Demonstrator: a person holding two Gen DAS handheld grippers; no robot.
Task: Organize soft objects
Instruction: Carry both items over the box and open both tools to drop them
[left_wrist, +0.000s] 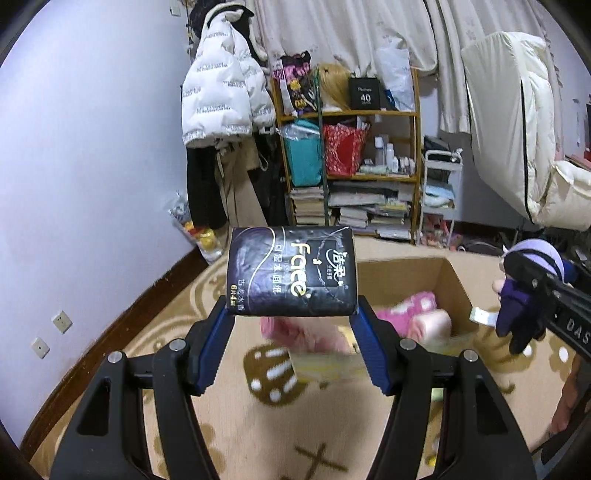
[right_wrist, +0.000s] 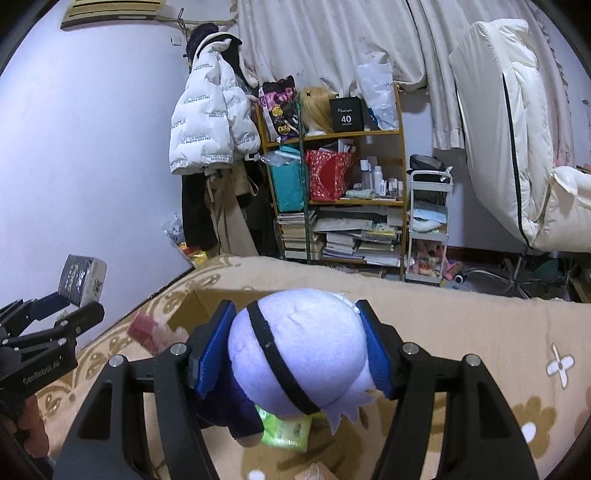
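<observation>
Dark tissue pack (left_wrist: 291, 272) pinched by left gripper (left_wrist: 291, 314), mid-frame above cardboard box (left_wrist: 452, 284); right gripper (right_wrist: 297, 347) squeezes plush doll (right_wrist: 299, 347) (lower centre). Lower over box opening before releasing.

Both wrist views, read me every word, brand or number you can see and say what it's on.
"Face", with Chinese characters: tissue pack clamped in the left gripper.
"40": black box on the shelf.
"DAS": right gripper's body, cut off.
White jacket print: too small to read.
</observation>
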